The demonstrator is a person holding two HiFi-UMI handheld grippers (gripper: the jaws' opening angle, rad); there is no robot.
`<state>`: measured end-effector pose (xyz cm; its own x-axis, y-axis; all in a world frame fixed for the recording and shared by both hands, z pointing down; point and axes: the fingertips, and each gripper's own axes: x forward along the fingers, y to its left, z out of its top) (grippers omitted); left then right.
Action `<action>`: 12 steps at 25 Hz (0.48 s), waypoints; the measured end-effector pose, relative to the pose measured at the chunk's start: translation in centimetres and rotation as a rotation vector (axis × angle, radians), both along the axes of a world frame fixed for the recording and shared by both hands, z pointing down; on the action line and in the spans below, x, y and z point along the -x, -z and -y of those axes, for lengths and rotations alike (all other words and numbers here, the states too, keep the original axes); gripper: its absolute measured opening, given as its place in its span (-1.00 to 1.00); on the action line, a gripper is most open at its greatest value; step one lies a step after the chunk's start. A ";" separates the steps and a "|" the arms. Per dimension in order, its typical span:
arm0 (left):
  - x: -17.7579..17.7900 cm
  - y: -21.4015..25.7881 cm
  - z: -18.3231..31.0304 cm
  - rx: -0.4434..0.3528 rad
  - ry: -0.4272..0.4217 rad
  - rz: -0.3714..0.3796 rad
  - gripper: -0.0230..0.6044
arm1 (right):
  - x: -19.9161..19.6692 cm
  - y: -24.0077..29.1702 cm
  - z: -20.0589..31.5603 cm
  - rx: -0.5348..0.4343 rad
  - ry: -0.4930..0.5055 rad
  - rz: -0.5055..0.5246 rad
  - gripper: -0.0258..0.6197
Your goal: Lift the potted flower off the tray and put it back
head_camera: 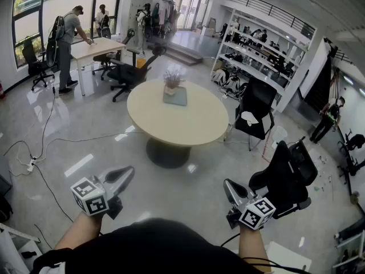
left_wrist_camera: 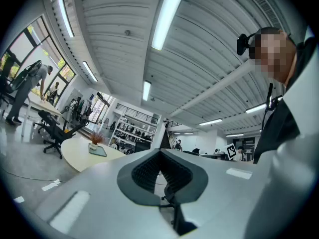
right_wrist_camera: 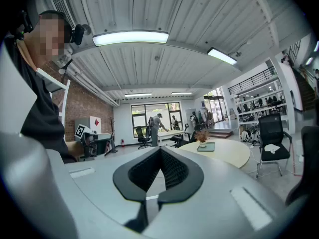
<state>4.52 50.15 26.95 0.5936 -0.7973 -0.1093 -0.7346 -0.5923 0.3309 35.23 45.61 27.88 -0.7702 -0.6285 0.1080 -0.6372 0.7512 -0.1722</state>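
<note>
The potted flower [head_camera: 172, 80], a small pot with reddish-brown sprigs, stands on a grey-green tray [head_camera: 177, 97] at the far side of a round cream table [head_camera: 188, 124]. Both grippers are held low near my body, well short of the table. My left gripper [head_camera: 122, 176] is shut with nothing in it, and so is my right gripper [head_camera: 231, 190]. In the left gripper view the gripper [left_wrist_camera: 160, 152] has the flower [left_wrist_camera: 95, 139] small and far off to its left. In the right gripper view the gripper [right_wrist_camera: 160, 149] has the flower [right_wrist_camera: 202, 136] and tray [right_wrist_camera: 206, 147] distant to its right.
A black chair [head_camera: 255, 104] with a white item on its seat stands right of the table. Another black chair [head_camera: 288, 173] is close beside my right gripper. Cables and a power strip [head_camera: 31, 164] lie on the floor at left. People stand at a desk [head_camera: 97, 47] far back left; shelves [head_camera: 262, 56] line the right.
</note>
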 end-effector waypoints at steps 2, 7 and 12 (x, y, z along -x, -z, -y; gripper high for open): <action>-0.2 -0.2 -0.1 0.007 0.000 0.002 -0.95 | -0.2 -0.1 -0.2 0.001 0.000 0.000 -0.89; -0.5 -0.3 -0.1 0.017 -0.001 0.003 -0.95 | -0.3 -0.3 -0.2 0.004 0.001 0.002 -0.89; -1.0 -0.6 0.0 0.033 -0.003 0.003 -0.95 | -0.6 -0.4 -0.1 0.013 0.005 0.016 -0.88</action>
<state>5.49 50.17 27.56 0.5964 -0.7986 -0.0812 -0.7339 -0.5835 0.3478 35.87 45.70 28.25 -0.7751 -0.6233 0.1036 -0.6304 0.7522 -0.1916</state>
